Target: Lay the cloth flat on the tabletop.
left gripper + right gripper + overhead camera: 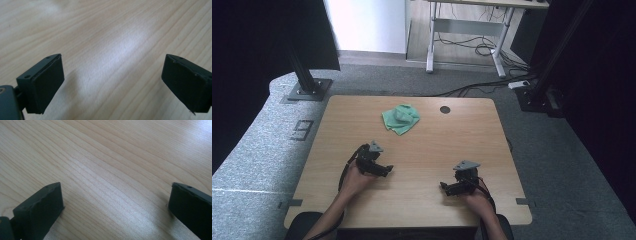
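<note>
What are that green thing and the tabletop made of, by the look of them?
The green cloth looks like soft woven or microfibre fabric: it lies crumpled in loose folds with a matte surface. The table looks like pale wood or a wood-grain laminate: the gripper views show fine grain lines and a soft satin sheen, so I cannot tell which.

This looks like a lab or office test room. A plain wooden table stands on grey carpet, with a number 9 marked on the floor beside it. Black metal posts on bolted base plates rise at either side, hung with dark curtains. Behind, a desk frame stands over loose cables and a power strip.
</note>
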A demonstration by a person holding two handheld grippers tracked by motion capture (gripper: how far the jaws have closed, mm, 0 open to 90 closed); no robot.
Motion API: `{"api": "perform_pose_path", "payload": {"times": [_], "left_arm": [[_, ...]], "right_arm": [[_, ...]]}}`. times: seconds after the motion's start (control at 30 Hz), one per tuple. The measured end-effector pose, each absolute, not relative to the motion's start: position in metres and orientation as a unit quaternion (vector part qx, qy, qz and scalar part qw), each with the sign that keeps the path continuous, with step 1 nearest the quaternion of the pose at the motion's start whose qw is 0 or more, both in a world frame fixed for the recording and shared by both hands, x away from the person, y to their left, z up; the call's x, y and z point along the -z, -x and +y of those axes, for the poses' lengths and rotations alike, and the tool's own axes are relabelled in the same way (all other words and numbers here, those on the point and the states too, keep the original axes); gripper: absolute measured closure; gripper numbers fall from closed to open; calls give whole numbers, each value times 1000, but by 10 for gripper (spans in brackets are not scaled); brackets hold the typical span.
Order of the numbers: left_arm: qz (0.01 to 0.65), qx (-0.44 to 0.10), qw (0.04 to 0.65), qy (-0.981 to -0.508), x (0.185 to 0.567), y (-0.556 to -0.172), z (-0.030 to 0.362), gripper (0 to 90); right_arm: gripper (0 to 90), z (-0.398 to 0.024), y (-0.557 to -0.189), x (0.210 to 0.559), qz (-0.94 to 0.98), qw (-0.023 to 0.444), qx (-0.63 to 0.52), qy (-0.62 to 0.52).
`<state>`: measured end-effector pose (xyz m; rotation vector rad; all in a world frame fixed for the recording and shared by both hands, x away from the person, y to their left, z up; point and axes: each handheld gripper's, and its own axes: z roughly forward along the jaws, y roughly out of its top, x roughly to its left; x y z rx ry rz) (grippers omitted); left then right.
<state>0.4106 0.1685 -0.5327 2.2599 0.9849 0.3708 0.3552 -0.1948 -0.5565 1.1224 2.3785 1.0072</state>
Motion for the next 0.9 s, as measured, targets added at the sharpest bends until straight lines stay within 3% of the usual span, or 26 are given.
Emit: {"api": "perform_pose_path", "payload": {"times": [0.9], "left_arm": [[361, -132, 342, -858, 517, -465, 136, 62]], "right_arm": [[0, -195, -355, 556, 833, 162, -353, -393]]}}
